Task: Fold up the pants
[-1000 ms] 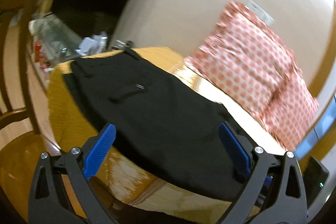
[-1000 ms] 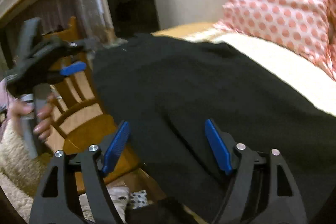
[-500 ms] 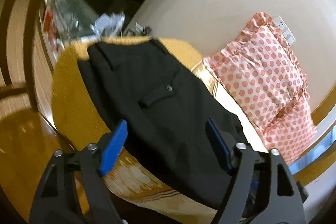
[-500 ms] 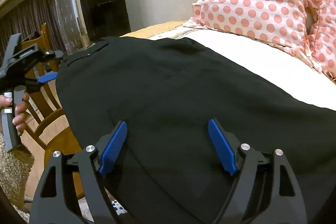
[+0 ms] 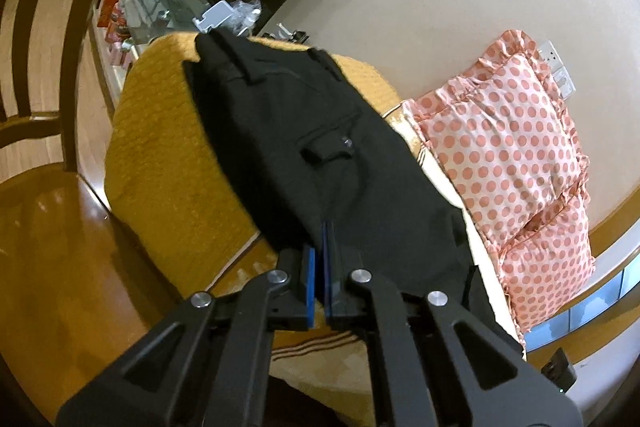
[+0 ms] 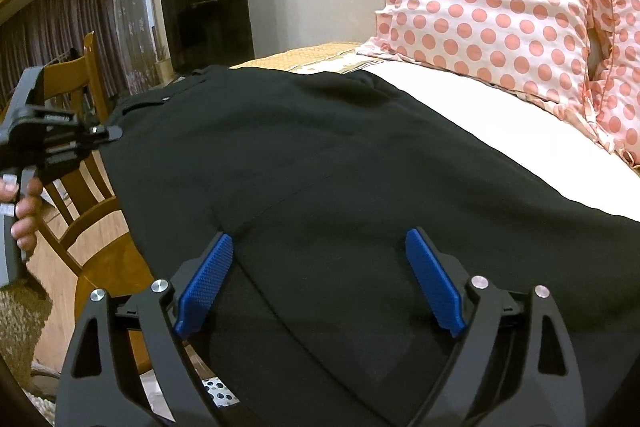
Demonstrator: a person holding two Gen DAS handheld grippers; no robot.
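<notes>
Pinching the near edge of the black pants (image 5: pixel 320 155), left gripper (image 5: pixel 319 259) fingers pressed together on fabric. Right gripper (image 6: pixel 320 283) hovers spread over the legs. Pants lie lengthwise along the bed (image 5: pixel 160 131), waistband far.

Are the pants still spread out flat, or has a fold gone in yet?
Spread flat. The black pants lie full length along the bed, waistband far, no layer doubled over. The left claw is shut on their near edge.
</notes>
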